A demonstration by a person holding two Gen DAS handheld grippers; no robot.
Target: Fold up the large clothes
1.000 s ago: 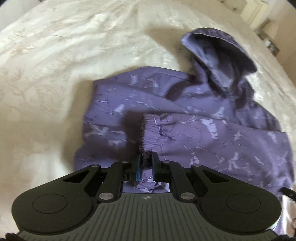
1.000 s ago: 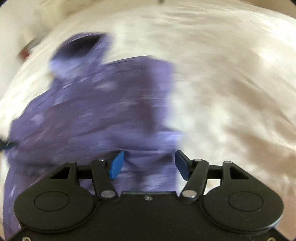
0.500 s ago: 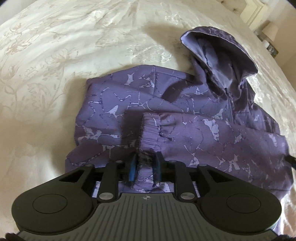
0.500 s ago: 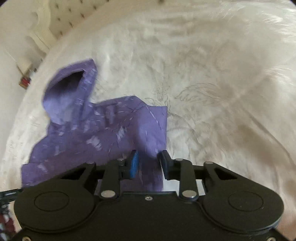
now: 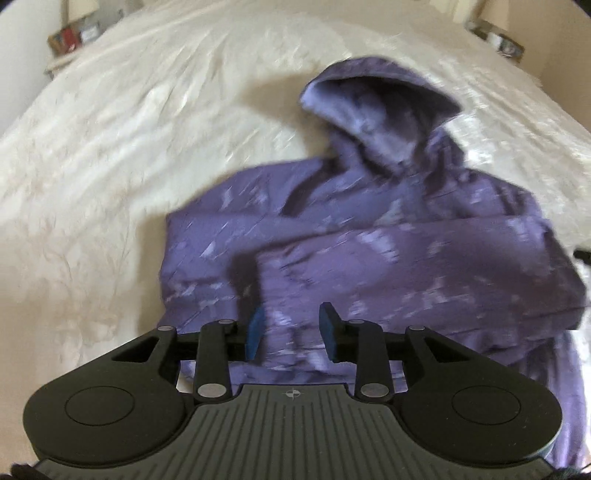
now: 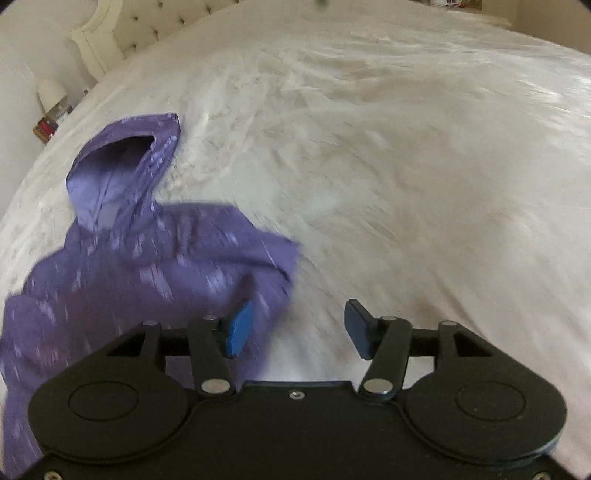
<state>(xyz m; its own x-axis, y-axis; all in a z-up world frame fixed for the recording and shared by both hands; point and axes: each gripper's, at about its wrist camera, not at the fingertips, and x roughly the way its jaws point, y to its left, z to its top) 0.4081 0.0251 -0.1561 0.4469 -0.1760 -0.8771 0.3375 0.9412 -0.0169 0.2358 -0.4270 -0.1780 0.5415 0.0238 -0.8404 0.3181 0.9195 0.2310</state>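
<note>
A purple patterned hooded jacket (image 5: 388, 251) lies on a cream bedspread (image 5: 110, 147), hood (image 5: 376, 99) toward the far side, one sleeve folded across its front. My left gripper (image 5: 291, 332) hovers above the folded sleeve's cuff end, its jaws opening, blue pads apart and clear of the cloth. In the right wrist view the jacket (image 6: 147, 280) fills the lower left. My right gripper (image 6: 295, 328) hangs over the jacket's right edge, where it meets the bedspread (image 6: 406, 184), its jaws opening with nothing pressed between them.
A padded headboard (image 6: 122, 29) and a bedside table with a lamp (image 6: 50, 96) stand at the far left of the right wrist view. Small items sit on a surface (image 5: 495, 35) at the left wrist view's top right.
My left gripper let go of the sleeve cuff and lifted away from it. My right gripper narrowed over the jacket's edge, then widened again and shifted right.
</note>
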